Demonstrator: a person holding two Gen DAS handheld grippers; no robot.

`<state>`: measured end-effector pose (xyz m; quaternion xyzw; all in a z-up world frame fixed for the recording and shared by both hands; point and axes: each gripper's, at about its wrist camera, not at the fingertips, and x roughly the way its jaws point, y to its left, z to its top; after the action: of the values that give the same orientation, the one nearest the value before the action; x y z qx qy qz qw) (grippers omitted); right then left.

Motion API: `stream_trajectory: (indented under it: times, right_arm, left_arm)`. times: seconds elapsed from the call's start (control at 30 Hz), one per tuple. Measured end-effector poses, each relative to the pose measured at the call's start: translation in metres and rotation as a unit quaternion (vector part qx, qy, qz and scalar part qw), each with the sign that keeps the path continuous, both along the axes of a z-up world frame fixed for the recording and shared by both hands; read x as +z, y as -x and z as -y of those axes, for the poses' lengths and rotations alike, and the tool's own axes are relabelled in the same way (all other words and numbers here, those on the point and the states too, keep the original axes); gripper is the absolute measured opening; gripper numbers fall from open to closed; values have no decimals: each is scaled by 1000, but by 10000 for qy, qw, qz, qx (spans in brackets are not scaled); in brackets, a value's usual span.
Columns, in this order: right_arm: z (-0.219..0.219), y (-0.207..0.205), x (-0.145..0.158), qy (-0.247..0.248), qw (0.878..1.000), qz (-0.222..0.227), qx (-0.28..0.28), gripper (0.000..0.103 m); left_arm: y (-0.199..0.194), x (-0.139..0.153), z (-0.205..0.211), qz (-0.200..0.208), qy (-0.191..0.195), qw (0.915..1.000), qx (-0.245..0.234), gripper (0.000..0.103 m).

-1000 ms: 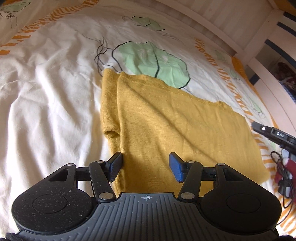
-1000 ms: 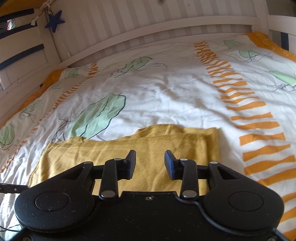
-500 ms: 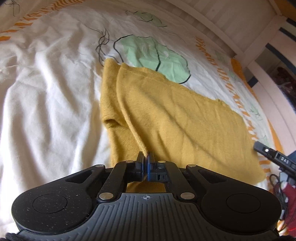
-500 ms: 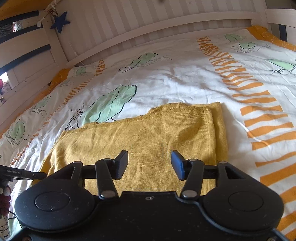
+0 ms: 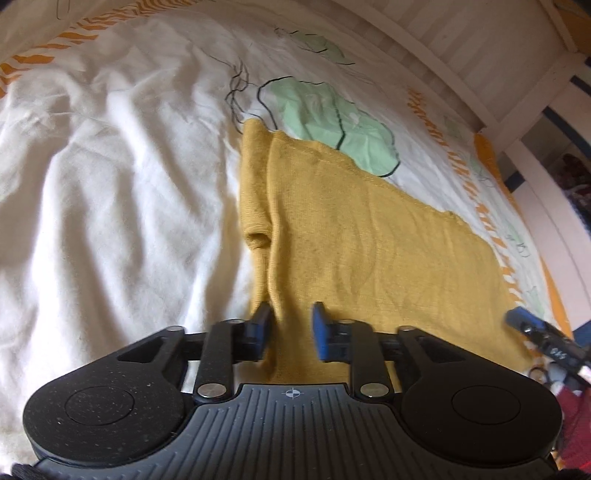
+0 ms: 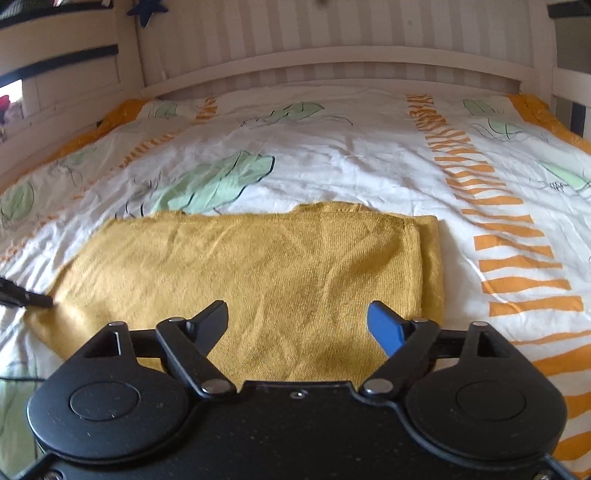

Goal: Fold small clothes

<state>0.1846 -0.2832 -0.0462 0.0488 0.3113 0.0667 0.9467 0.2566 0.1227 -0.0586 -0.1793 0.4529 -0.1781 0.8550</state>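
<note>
No readable writing. Yellow garment [image 6: 280, 273] lies folded flat near bed's near edge, on white duvet [image 5: 110, 184] printed with green leaves, orange stripes. White slatted bed frame [image 6: 332, 62] behind. Left gripper [image 5: 290, 330] opening, fabric ridge between jaws, released. Right gripper [image 6: 297, 325] opening above garment, gripping nothing.

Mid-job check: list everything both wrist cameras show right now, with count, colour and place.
Garment: one, mustard yellow, lying flat on the bed, partly folded, a doubled edge along one side.
Duvet: one, white with green leaf prints and orange stripes, spread under the garment.
Bed frame: one, white slatted wood, beyond the duvet.
Star ornament: one, dark blue, hanging at the frame's upper left in the right view.
Left gripper: one, black with blue pads, jaws opening astride the garment's doubled near edge, not pinching.
Right gripper: one, black with blue pad, jaws opening wide over the garment.
</note>
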Motion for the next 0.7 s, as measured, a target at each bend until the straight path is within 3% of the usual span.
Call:
stream_trajectory:
  times: [0.13,0.23,0.37,0.5,0.6,0.7]
  right_arm:
    - [0,-3,-19,445,9981,-391,-145,86]
    - [5,1,-24,392,9986,-316,-152,87]
    - [2,3,-19,473,9984,-250,-178,89]
    - [6,5,-10,346,9990,3,-283,89]
    - [8,6,0,204,9990,123,-375,89]
    - [-6,11,9,179,9996,179,-122,89]
  left_arm:
    - [2,1,9,110,-105,9998,-84,42]
    - [4,3,17,165,-196,9995,-165,53]
    - [6,11,28,303,-449,9982,-242,56]
    - [14,25,40,749,-735,9936,-417,57]
    - [21,32,56,1052,-943,9875,-700,58]
    - [28,33,72,1243,-1231,9790,-1042,58]
